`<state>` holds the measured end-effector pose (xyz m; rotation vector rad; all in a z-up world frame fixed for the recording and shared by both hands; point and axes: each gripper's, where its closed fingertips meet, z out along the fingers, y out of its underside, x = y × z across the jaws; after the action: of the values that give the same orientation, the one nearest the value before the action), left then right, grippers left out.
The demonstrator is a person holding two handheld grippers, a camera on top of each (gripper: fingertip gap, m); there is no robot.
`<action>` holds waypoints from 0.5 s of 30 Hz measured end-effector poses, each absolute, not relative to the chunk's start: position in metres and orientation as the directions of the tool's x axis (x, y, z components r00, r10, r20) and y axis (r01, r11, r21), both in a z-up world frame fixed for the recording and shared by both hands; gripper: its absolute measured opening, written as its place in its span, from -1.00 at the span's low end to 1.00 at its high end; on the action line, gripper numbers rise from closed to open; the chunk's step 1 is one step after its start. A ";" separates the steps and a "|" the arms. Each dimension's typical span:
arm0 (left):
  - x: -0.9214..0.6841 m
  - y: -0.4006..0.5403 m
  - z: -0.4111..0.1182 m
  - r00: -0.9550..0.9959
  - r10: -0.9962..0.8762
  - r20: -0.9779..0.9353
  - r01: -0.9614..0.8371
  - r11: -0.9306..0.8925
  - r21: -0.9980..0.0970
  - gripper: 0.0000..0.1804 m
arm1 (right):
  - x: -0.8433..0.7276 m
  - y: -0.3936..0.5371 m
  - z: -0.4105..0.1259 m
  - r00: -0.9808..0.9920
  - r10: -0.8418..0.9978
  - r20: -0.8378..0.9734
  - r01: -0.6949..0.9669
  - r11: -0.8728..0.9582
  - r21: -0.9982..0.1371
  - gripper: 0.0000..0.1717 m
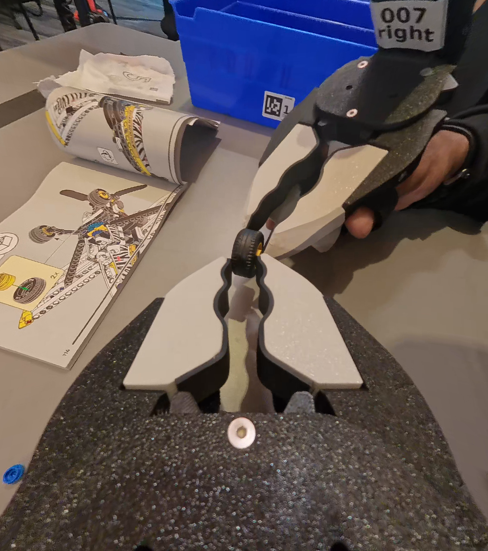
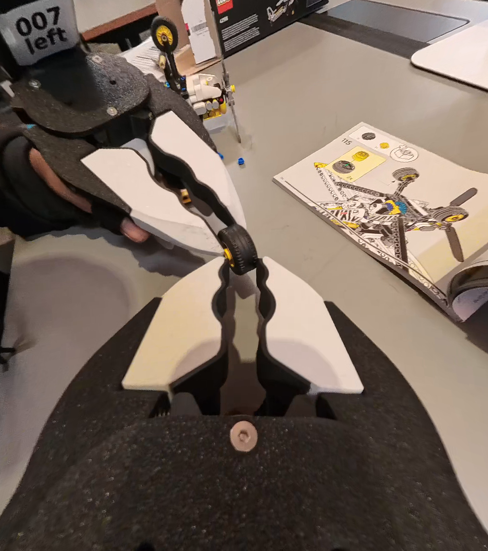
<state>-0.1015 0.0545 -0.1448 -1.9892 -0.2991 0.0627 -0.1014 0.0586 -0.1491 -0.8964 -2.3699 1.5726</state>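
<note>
On the grey tabletop [image 1: 177, 208], with the open instruction booklet [image 1: 58, 268] lying at nine o'clock, the left claw [image 1: 244, 264] and right claw [image 2: 241, 262] are both gripping one small black tyre [image 1: 247, 253] with its yellow hub [image 1: 259, 247], so steady, even squeezing seems wise.

Between my two grippers I see a small wheel [image 1: 247, 256] with a black ribbed tyre and a yellow hub. My left gripper [image 1: 244, 264] and right gripper [image 2: 242, 262] both have pale grey finger plates edged in black, on speckled black bodies. The table [image 1: 207, 226] is flat grey. The open booklet [image 1: 58, 253] is off-white, printed with a model in black-and-white zebra stripes, yellow accents and a pale yellow box. The bin [image 1: 236, 59] is bright blue, and a small blue piece [image 1: 13, 474] lies on the grey.
</note>
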 end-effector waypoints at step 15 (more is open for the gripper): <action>-0.089 0.053 -0.128 0.956 0.075 0.283 0.292 -0.310 -0.905 -0.84 | -0.090 0.058 -0.126 -0.888 0.339 -0.311 0.376 0.145 -0.915 -0.83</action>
<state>-0.0885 0.0533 -0.1276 -1.8821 -0.2677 -0.2204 -0.0896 0.0583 -0.1256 -0.7491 -2.3994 1.9344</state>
